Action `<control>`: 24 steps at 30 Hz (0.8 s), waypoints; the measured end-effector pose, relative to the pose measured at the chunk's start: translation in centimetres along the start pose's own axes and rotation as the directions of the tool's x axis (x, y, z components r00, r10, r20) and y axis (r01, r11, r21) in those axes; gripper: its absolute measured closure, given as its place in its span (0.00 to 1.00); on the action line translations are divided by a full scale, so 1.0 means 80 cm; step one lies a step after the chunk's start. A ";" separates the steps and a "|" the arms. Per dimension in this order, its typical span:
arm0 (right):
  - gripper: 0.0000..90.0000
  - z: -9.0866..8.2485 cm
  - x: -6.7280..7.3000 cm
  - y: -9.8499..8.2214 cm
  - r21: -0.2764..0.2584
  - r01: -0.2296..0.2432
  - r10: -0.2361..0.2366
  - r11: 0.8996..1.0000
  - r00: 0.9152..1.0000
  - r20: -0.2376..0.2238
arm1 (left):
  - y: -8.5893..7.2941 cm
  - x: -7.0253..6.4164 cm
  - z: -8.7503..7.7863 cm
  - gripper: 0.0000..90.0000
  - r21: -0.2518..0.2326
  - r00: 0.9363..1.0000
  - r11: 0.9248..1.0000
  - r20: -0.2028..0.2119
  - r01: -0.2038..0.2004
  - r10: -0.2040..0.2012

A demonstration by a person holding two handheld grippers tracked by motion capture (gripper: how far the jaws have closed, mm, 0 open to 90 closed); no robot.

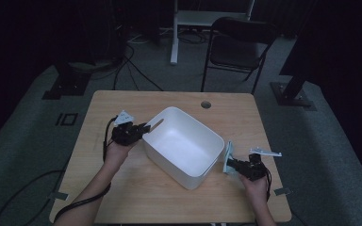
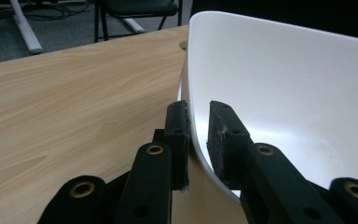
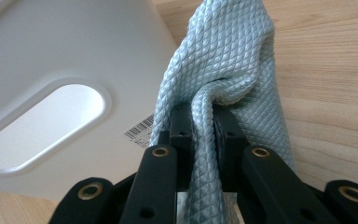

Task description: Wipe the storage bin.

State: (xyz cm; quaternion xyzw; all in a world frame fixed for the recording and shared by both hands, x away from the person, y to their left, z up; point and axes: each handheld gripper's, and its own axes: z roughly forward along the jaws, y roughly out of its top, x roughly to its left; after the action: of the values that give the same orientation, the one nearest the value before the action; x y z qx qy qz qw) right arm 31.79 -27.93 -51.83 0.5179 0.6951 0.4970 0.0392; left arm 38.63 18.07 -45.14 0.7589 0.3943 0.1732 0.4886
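Note:
A white plastic bin stands at an angle in the middle of the wooden table. My left gripper is at the bin's left end. In the left gripper view its jaws straddle the bin's thin wall; a narrow gap shows between the wall and the inner pad, so they stand open. Beside the bin's right end, my right gripper is shut on a pale blue textured cloth. The right gripper view shows the cloth bunched between the pads, next to the bin's handle cutout.
A round cable hole lies in the table behind the bin. A black folding chair and a white desk leg stand on the floor beyond the table. Cables trail off the table's left side.

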 end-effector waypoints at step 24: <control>0.90 0.005 0.008 0.000 0.012 0.013 -0.013 1.000 1.000 -0.011 | -0.037 -0.026 -0.052 0.82 -0.039 0.998 0.999 -0.047 0.036 -0.038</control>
State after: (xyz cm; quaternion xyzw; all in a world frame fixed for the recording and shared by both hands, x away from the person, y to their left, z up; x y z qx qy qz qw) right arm 31.75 -27.18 -51.76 0.5108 0.7018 0.4952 0.0355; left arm 33.34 19.64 -45.58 0.7376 0.4164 0.1896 0.4966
